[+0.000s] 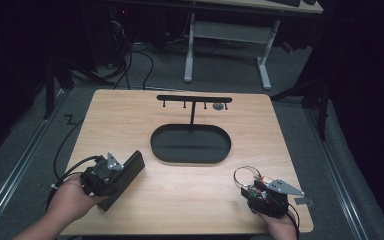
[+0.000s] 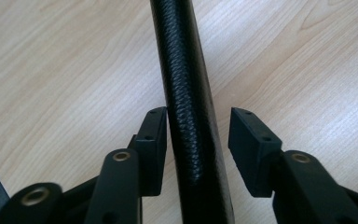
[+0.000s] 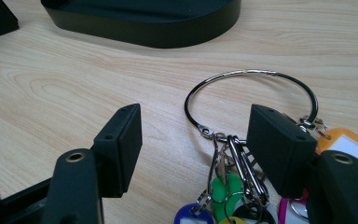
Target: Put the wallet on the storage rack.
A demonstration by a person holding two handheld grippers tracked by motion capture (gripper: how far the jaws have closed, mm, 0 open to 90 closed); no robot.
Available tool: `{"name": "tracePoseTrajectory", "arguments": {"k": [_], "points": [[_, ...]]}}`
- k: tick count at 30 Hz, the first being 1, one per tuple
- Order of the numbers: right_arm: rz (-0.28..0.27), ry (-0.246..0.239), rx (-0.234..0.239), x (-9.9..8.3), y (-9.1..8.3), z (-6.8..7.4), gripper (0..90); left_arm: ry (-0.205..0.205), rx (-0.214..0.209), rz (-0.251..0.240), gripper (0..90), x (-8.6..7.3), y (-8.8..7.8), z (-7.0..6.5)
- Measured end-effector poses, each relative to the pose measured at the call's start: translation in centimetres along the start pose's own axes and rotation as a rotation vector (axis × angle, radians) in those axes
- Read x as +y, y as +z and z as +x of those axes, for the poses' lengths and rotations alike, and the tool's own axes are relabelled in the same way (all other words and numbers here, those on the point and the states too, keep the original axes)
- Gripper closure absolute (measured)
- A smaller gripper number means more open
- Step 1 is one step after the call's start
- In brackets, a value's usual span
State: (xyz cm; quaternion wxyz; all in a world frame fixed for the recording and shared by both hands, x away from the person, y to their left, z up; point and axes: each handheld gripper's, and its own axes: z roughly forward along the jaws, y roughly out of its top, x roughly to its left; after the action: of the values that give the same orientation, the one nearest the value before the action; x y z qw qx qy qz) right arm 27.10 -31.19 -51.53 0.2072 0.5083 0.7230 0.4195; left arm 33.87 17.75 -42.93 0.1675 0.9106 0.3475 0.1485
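While gripper (image 2: 198,128) straddles case (image 2: 186,93), keyring (image 3: 251,100) nearby

A dim lab or office workroom: a light wooden tabletop (image 1: 180,200) stands on grey carpet (image 1: 40,130), cables (image 1: 130,65) trail across the floor at far left, and a white-legged desk (image 1: 230,45) sits beyond it, with metal rails (image 1: 15,170) flanking the work area.

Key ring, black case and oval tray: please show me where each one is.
key ring (image 3: 251,73), right gripper view, top of the metal loop
black case (image 2: 189,112), left gripper view, textured edge
oval tray (image 1: 190,156), high view, near rim
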Motion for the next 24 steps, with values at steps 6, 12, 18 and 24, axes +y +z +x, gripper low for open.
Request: {"name": "tracePoseTrajectory", "arguments": {"k": [6, 12, 18, 24], "points": [[0.004, 0.001, 0.005, 0.0, 0.1, 0.0, 35.9, 0.025, 0.006, 0.067, 67.5, 0.6, 0.1, 0.2], [0.001, -0.001, 0.006, 0.0, 0.0, 0.0, 36.0, 0.004, -0.011, 0.108, 69.8, 1.1, 0.5, 0.7], [0.0, -0.001, 0.005, 0.0, 0.0, -0.1, 36.0, 0.05, 0.005, 0.091, 75.9, 1.3, 0.4, 0.2], [0.002, -0.003, 0.004, 0.0, 0.1, -0.1, 36.0, 0.198, 0.039, 0.05, 76.0, 2.0, -0.7, -1.4]]}}
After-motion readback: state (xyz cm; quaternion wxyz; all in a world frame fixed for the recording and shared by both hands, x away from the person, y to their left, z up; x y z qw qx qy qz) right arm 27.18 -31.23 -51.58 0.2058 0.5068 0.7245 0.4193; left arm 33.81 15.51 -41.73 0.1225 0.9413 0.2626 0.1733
